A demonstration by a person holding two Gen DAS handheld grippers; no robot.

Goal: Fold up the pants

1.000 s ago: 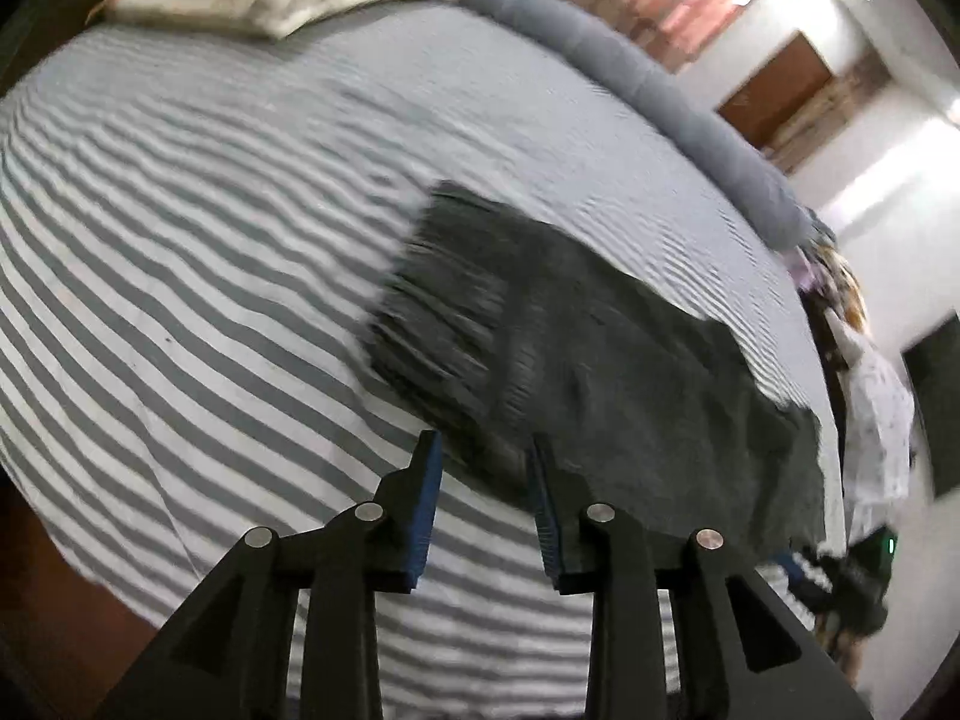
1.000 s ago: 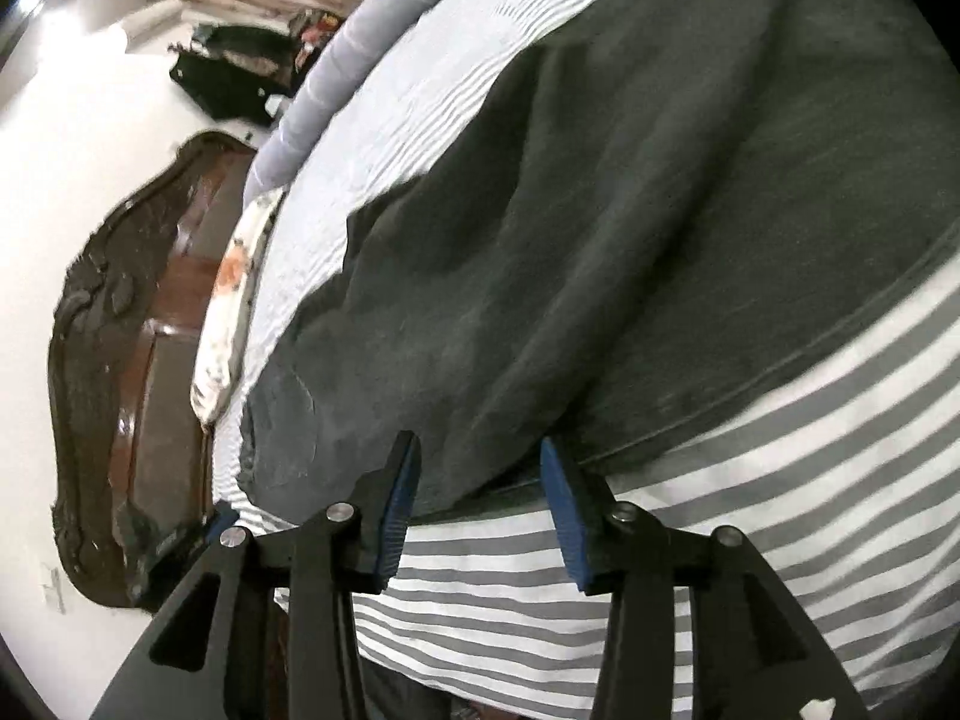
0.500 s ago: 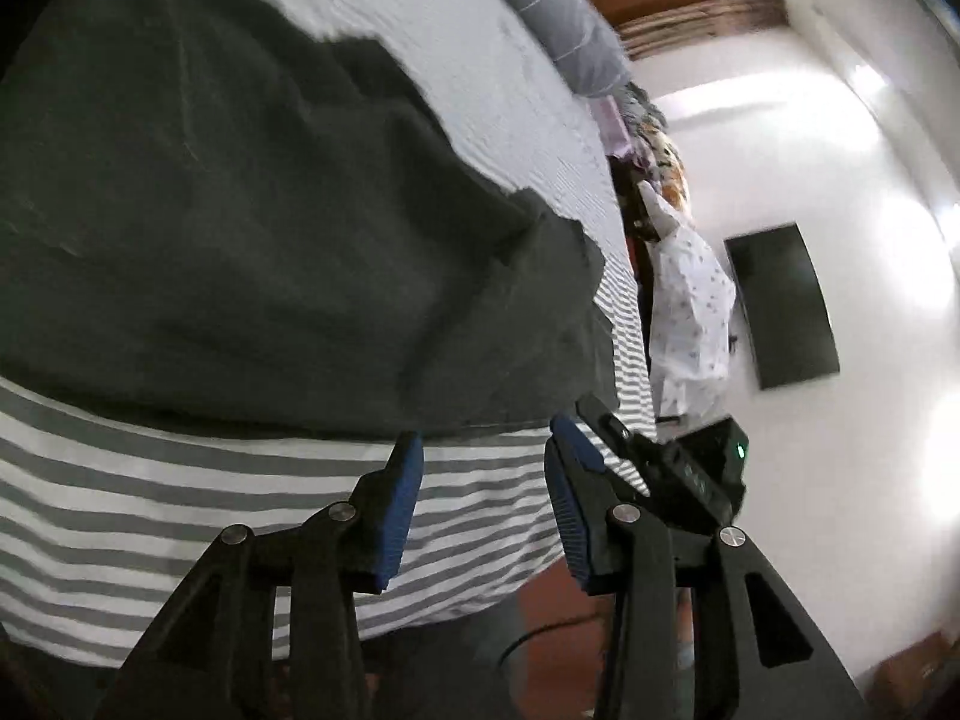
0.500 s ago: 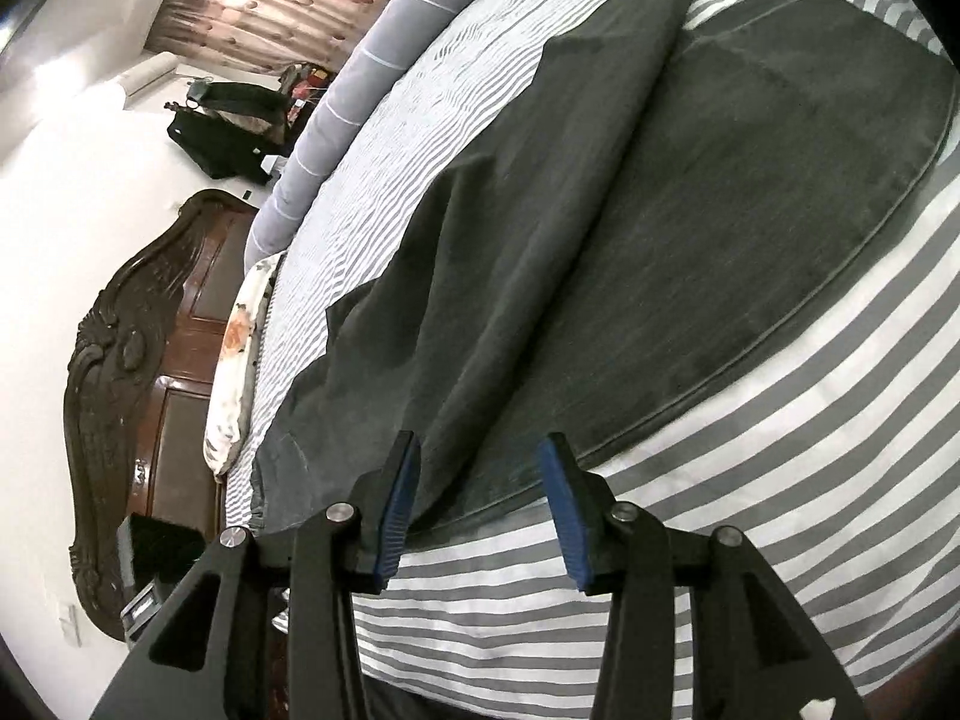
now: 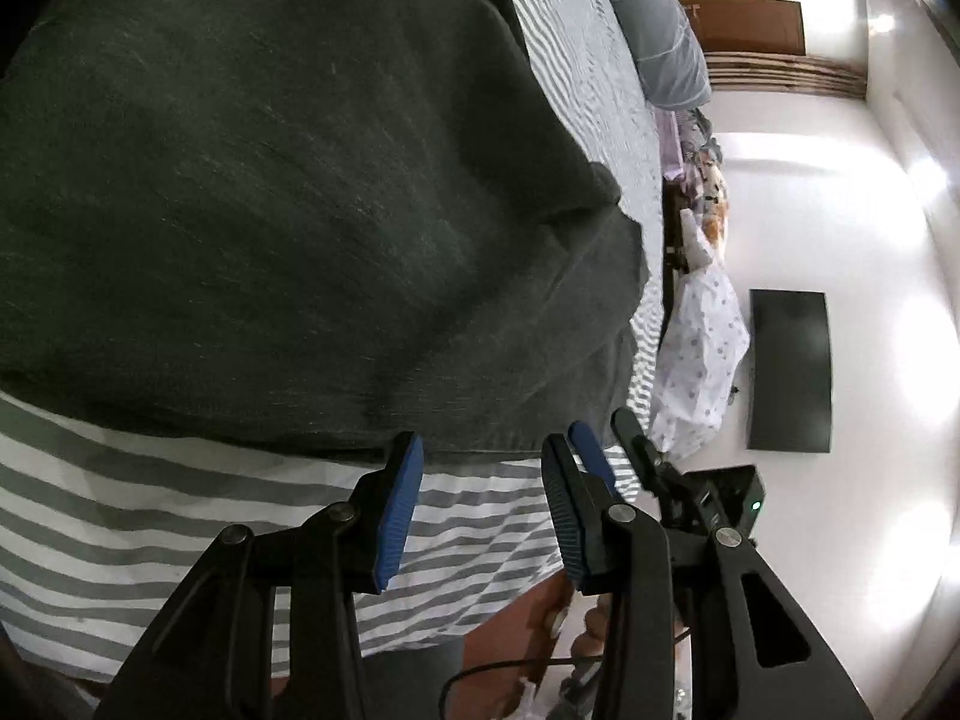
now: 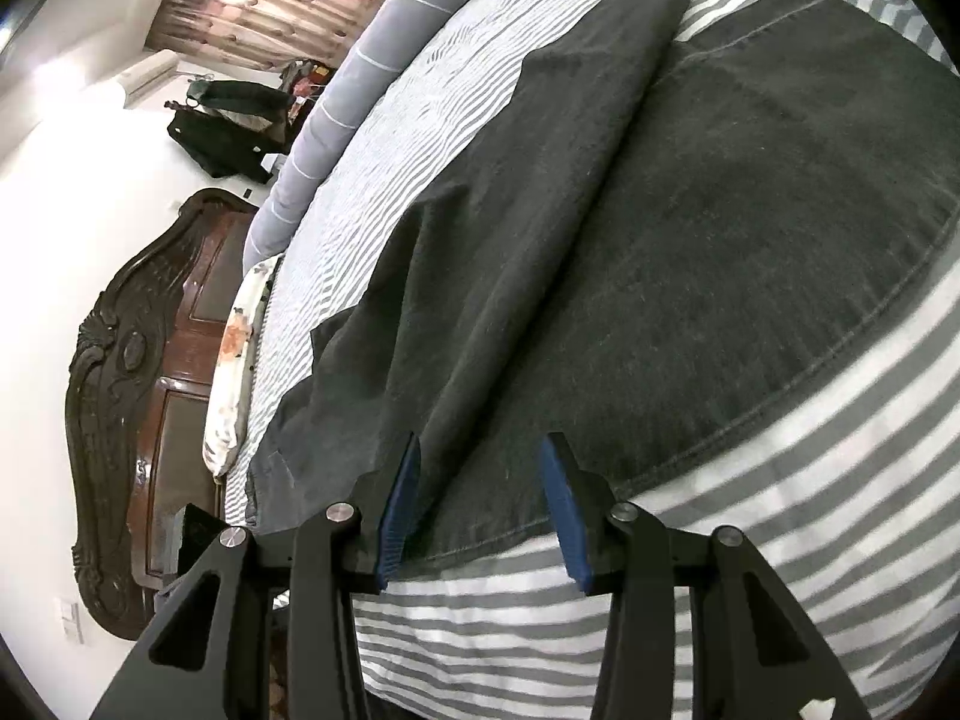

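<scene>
Dark grey pants (image 5: 300, 180) lie spread on a bed with a grey-and-white striped sheet (image 5: 120, 510). My left gripper (image 5: 480, 444) hovers open at the pants' near edge, close to one corner of the cloth, with nothing pinched. Just right of it, the blue-padded fingers (image 5: 591, 450) of the other gripper show. In the right wrist view the pants (image 6: 720, 240) run away across the sheet (image 6: 780, 510), with a long fold lying over them. My right gripper (image 6: 480, 441) is open over the stitched near edge and grips nothing.
A carved dark wooden headboard (image 6: 132, 390) and a floral pillow (image 6: 234, 348) stand at one end of the bed. A long grey bolster (image 6: 360, 90) lies along the far side. A dark wall screen (image 5: 789, 369) and patterned cloth (image 5: 702, 360) lie beyond the bed's corner.
The left gripper swung from a wide look over the bed down to the pants' near edge and corner. The right gripper drew back a little, so more of the pants shows.
</scene>
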